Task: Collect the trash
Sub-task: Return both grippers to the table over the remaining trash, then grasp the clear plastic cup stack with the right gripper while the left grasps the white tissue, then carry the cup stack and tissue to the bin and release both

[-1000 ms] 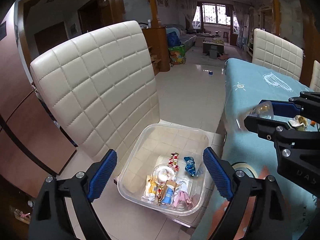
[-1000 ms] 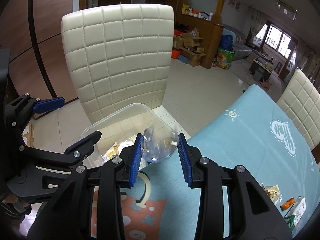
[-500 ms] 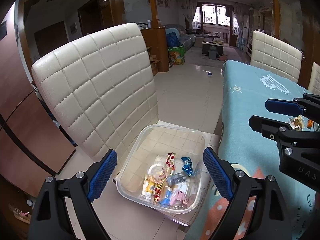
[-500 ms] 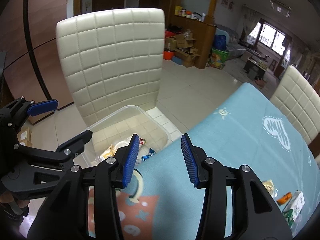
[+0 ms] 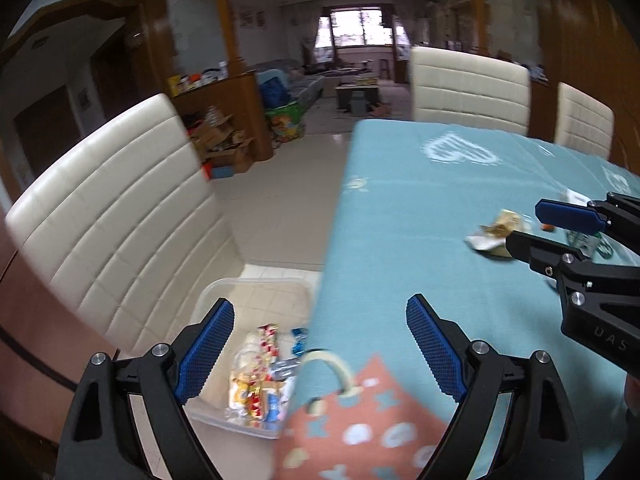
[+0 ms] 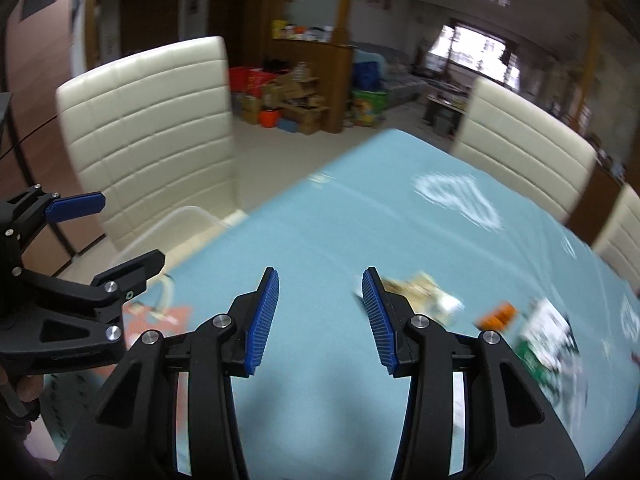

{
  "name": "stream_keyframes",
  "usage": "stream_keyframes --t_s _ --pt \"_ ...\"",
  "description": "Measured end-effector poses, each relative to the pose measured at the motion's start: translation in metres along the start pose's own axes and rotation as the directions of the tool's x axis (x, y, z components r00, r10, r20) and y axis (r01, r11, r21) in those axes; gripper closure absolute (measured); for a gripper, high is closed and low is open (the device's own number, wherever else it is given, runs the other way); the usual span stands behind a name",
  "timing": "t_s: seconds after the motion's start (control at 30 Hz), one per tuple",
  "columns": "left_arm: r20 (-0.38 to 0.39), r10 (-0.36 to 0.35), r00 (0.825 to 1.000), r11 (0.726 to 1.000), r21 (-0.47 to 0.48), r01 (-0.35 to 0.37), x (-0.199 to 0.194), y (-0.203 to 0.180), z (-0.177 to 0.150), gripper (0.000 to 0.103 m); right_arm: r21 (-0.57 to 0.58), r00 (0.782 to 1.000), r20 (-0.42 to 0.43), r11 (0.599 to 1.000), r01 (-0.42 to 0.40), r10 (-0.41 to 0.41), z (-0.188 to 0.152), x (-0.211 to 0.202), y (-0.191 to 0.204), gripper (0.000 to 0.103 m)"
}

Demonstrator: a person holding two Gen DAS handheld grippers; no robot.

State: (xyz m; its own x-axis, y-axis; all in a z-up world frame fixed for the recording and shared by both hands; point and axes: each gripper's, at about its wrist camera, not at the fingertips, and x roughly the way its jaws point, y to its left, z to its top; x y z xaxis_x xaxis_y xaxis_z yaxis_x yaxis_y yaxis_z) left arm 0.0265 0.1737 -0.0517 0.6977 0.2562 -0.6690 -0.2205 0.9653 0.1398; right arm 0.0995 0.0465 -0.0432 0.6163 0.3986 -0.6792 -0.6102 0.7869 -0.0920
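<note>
Both claws spread, holding nothing: left gripper [image 5: 316, 344], right gripper [image 6: 320, 316]. Crumpled wrapper [image 6: 420, 288] lies on the teal tablecloth [image 6: 320, 240] at one o'clock; the green-white carton's [image 6: 548, 332] print is blurred. Clear trash tub [image 5: 256, 292] sits on the chair at seven o'clock.

You can read very little here. In your left wrist view, the black body of the right gripper [image 5: 532, 228] carries raised letters that look like "UAS", cut off at the picture's edge. In your right wrist view, the left gripper [image 6: 120, 232] has a line of embossed lettering along its body, too small to make out. The print on the green-and-white packet [image 6: 548, 340] on the table [image 6: 328, 248] is blurred past reading.
</note>
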Motion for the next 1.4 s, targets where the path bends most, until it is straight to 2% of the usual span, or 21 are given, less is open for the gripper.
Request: stream_keyframes --t_s 0.17,0.27,0.33,0.37,0.43,0.5,0.6,0.73,0.9,0.97,1.03,1.1,1.13,1.17,1.2,1.27,1.3,1.33,1.4 --pt "-0.003 -0.115 0.993 0.990 0.080 0.115 0.001 -0.060 0.010 0.017 0.128 0.994 -0.041 0.986 0.107 -0.102 -0.028 -0.011 -0.068 0.057" --pt "-0.021 -0.196 0.980 0.974 0.109 0.198 0.005 -0.099 0.015 0.017 0.180 0.983 -0.069 0.967 0.182 -0.172 -0.044 -0.018 -0.103 0.057" --pt "-0.044 -0.238 0.970 0.964 0.114 0.242 0.009 -0.117 0.017 0.017 0.199 0.969 -0.084 0.949 0.245 -0.232 -0.057 -0.026 -0.127 0.056" --pt "-0.063 -0.275 0.959 0.952 0.122 0.281 0.012 -0.133 0.019 0.017 0.208 0.958 -0.095 0.936 0.285 -0.271 -0.064 -0.031 -0.141 0.054" --pt "-0.082 -0.301 0.950 0.940 0.143 0.310 0.015 -0.153 0.018 0.017 0.234 0.940 -0.116 0.911 0.340 -0.321 -0.077 -0.040 -0.165 0.037" --pt "-0.097 -0.315 0.944 0.928 0.179 0.328 0.018 -0.175 0.020 0.017 0.263 0.924 -0.131 0.886 0.382 -0.359 -0.087 -0.048 -0.185 0.027" --pt "-0.110 -0.322 0.940 0.920 0.198 0.338 0.020 -0.193 0.021 0.017 0.297 0.901 -0.166 0.851 0.432 -0.400 -0.104 -0.056 -0.214 0.024" --pt "-0.140 -0.325 0.935 0.916 0.202 0.348 0.029 -0.207 0.024 0.017 0.333 0.885 -0.242 0.823 0.460 -0.397 -0.125 -0.050 -0.246 0.024" --pt "-0.178 -0.301 0.937 0.919 0.207 0.334 0.043 -0.219 0.022 0.017 0.358 0.891 -0.299 0.825 0.437 -0.342 -0.146 -0.033 -0.262 0.025" --pt "-0.183 -0.293 0.939 0.920 0.214 0.328 0.047 -0.222 0.021 0.017 0.361 0.894 -0.309 0.829 0.427 -0.325 -0.150 -0.026 -0.264 0.031" --pt "-0.184 -0.283 0.941 0.918 0.230 0.322 0.050 -0.226 0.019 0.017 0.373 0.901 -0.316 0.834 0.407 -0.298 -0.154 -0.021 -0.263 0.052" --pt "-0.185 -0.282 0.941 0.916 0.241 0.322 0.050 -0.229 0.018 0.017 0.392 0.910 -0.307 0.834 0.388 -0.279 -0.155 -0.019 -0.262 0.053" --pt "-0.183 -0.284 0.941 0.913 0.247 0.323 0.050 -0.231 0.017 0.022 0.392 0.912 -0.302 0.835 0.386 -0.280 -0.154 -0.020 -0.260 0.055" --pt "-0.184 -0.285 0.941 0.911 0.253 0.325 0.050 -0.231 0.017 0.035 0.391 0.913 -0.297 0.836 0.384 -0.280 -0.154 -0.020 -0.258 0.055" --pt "-0.190 -0.288 0.939 0.907 0.260 0.331 0.049 -0.231 0.016 0.041 0.392 0.914 -0.293 0.837 0.382 -0.280 -0.153 -0.021 -0.257 0.056" --pt "-0.200 -0.308 0.930 0.900 0.257 0.353 0.048 -0.228 0.015 0.063 0.399 0.919 -0.280 0.838 0.373 -0.276 -0.150 -0.024 -0.254 0.056" --pt "-0.201 -0.317 0.927 0.897 0.256 0.362 0.046 -0.227 0.015 0.070 0.399 0.922 -0.273 0.839 0.370 -0.276 -0.147 -0.025 -0.251 0.056" --pt "-0.195 -0.312 0.930 0.897 0.262 0.356 0.043 -0.225 0.014 0.076 0.398 0.923 -0.267 0.840 0.367 -0.277 -0.146 -0.027 -0.250 0.056" --pt "-0.174 -0.312 0.934 0.895 0.277 0.350 0.037 -0.221 0.014 0.078 0.399 0.928 -0.249 0.843 0.361 -0.279 -0.140 -0.032 -0.244 0.056"
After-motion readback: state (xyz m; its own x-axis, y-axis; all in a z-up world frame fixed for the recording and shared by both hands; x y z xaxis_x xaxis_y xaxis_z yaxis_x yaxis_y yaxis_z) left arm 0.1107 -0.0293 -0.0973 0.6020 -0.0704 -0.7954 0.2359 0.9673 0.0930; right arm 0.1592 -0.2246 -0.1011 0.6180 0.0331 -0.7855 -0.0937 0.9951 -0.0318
